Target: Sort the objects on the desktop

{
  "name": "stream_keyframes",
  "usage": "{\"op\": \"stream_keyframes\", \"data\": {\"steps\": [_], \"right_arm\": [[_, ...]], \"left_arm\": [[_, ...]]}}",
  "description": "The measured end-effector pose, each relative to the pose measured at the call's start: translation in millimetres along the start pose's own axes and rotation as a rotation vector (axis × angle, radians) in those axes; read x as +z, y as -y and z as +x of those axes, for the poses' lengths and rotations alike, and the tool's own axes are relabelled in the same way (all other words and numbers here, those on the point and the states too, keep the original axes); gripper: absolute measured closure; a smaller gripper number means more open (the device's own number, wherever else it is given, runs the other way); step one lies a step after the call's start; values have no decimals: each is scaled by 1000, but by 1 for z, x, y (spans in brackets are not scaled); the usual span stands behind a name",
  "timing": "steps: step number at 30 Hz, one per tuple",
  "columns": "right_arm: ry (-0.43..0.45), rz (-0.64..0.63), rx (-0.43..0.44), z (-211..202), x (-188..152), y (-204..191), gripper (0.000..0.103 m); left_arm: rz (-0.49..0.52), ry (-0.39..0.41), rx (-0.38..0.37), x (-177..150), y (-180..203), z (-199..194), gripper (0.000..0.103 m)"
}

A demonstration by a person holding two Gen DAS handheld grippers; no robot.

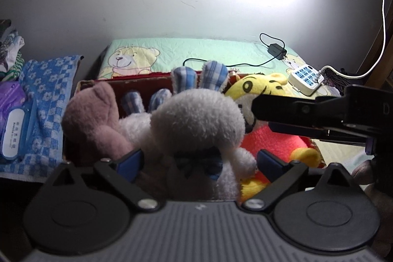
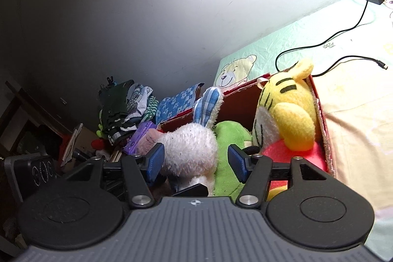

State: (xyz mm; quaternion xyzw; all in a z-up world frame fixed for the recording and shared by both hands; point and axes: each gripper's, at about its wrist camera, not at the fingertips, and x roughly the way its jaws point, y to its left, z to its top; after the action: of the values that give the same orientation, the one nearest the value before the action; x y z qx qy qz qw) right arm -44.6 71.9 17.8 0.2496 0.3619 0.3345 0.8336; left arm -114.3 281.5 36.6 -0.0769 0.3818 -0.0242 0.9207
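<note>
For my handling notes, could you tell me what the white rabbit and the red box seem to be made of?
The white rabbit looks like fluffy synthetic plush, its pile fuzzy, with blue checked woven cloth lining its ears. The red box seems to be matte cardboard: thin flat walls with a worn pale edge.

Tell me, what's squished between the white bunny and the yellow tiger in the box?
A green plush toy sits between the white bunny and yellow tiger, seen from the right wrist.

white rabbit, blue-checked ears, yellow striped tiger
</note>
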Motion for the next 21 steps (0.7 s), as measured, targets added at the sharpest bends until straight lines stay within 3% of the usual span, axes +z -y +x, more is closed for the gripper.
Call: {"op": "stream_keyframes", "data": {"steps": [8,18,21], "right_arm": [[76,-36,-159,-29,2,-3,42],[53,-89,-334,-67,11,23,42],[24,-114,-416,-77,12,35,40]], "left_arm": [[-18,-24,112,8,12,-7,3],[-31,-68,237,3,66,-11,2],[-43,-86,233,-3,88,-8,2]]}}
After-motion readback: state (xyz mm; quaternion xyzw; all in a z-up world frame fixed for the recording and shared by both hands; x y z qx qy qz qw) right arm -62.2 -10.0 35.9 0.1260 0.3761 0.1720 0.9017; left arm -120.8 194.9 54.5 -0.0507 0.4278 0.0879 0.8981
